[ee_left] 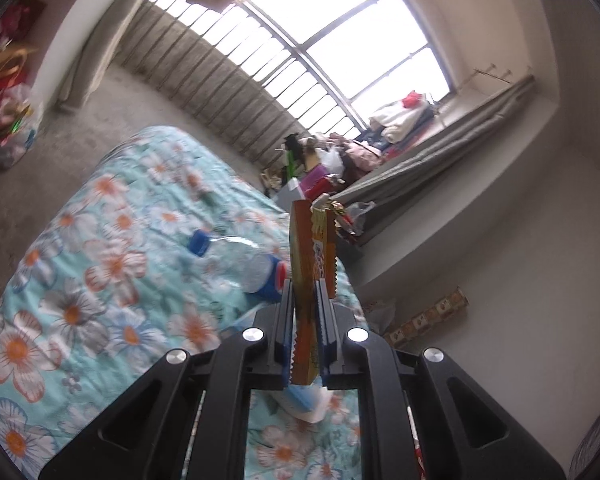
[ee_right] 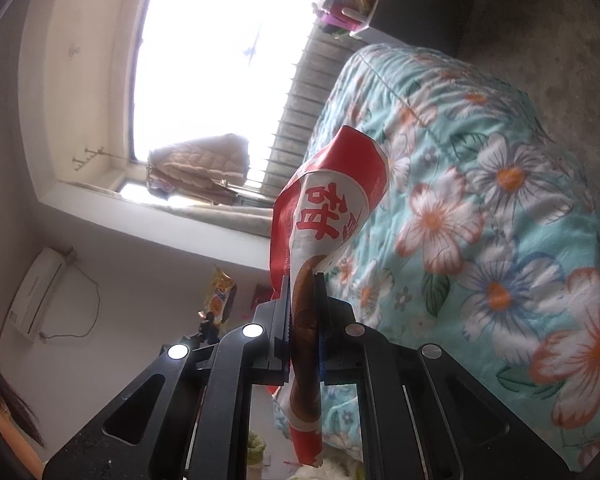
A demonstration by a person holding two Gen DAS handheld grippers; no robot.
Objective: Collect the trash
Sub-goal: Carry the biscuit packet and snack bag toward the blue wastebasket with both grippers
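Right now both of your grippers are full. Your left gripper [ee_left: 305, 280] is clenched on an orange snack wrapper [ee_left: 309, 264], which stands on edge between the jaws with its long axis running straight out toward 12 o'clock. Your right gripper [ee_right: 303, 280] is clamped on a red-and-white wrapper [ee_right: 332, 196], whose long axis also runs forward, its free end leaning toward 1 o'clock over the floral bedspread [ee_right: 500, 184].

The relation that matters next is the plastic bottle [ee_left: 240, 260] still lying on the bedspread. In the left wrist view it sits just beside the left fingertips at about 10 o'clock, its blue cap [ee_left: 199, 242] pointing up and away to the left, so its long axis runs from 4 o'clock to 10 o'clock, slanted across your line of reach. The right wrist view does not show it, so judge the left hand the nearer one. Neither hand can take it until a wrapper is dropped; no bin shows clearly in either view.
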